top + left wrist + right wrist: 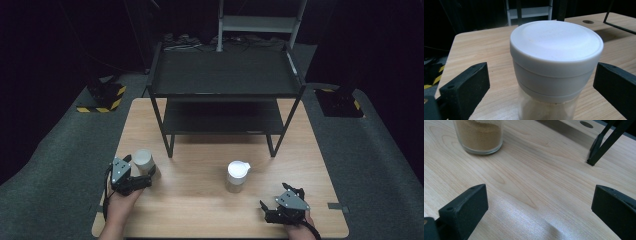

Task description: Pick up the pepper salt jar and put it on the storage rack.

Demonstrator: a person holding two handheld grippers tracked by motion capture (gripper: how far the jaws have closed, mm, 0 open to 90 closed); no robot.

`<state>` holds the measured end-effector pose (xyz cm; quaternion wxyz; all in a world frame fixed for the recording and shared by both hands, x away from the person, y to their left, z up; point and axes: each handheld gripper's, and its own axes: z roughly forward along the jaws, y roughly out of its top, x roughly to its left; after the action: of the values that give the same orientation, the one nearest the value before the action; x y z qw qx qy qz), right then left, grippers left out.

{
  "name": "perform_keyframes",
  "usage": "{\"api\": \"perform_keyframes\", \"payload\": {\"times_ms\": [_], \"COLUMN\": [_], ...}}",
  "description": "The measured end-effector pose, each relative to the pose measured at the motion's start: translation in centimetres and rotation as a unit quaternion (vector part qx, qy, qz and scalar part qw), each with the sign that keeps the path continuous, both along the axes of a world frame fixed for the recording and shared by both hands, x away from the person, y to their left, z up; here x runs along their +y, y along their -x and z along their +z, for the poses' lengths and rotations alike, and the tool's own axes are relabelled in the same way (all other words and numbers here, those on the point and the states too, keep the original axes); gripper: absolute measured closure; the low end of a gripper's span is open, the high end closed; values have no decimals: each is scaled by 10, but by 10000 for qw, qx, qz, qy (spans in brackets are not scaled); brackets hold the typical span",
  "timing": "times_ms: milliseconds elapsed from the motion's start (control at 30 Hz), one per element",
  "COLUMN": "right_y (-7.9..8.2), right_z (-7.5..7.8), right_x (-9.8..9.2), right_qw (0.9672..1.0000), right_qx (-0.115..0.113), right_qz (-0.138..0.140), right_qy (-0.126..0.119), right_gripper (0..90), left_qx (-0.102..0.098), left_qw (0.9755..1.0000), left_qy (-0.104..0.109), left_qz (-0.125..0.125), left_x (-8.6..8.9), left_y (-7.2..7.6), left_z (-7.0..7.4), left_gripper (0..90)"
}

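Note:
Two glass jars with white lids stand on the wooden table (200, 210). The left jar (143, 161) (556, 50) holds pale powder and sits between the jaws of my left gripper (145, 179) (541, 85). That gripper is open, with a gap showing on both sides of the jar. The other jar (236, 175) (480, 137) holds brown powder and stands near the table's middle. My right gripper (266, 210) (539, 207) is open over bare wood at the front right, a short way from that jar, with nothing between its jaws.
A black two-level metal shelf rack (222, 85) stands on the far half of the table. One of its legs (599, 147) shows ahead of the right gripper. Grey carpet (60, 165) surrounds the table, and yellow-black striped bases (102, 97) sit on the floor at the back.

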<state>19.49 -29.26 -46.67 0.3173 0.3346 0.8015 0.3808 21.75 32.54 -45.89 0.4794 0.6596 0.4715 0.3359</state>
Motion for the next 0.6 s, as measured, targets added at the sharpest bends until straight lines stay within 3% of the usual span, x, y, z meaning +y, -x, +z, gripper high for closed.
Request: {"api": "perform_keyframes", "payload": {"times_ms": [200,333,600], "right_y": [0,0,0], "right_z": [0,0,0], "right_x": [1,1,1], "right_qw": [10000,10000,10000], "right_qx": [2,10,-5], "right_qz": [18,17,17], "right_qy": [26,24,46], "right_gripper": [0,0,0], "left_qx": [-55,-67,-150], "left_qw": [9999,9990,9986], "left_qy": [123,436,467], "left_qz": [-33,-31,-178], "left_x": [4,8,12], "left_y": [-1,-1,-3], "left_z": [-4,-10,-15], "left_gripper": [63,110,220]}}
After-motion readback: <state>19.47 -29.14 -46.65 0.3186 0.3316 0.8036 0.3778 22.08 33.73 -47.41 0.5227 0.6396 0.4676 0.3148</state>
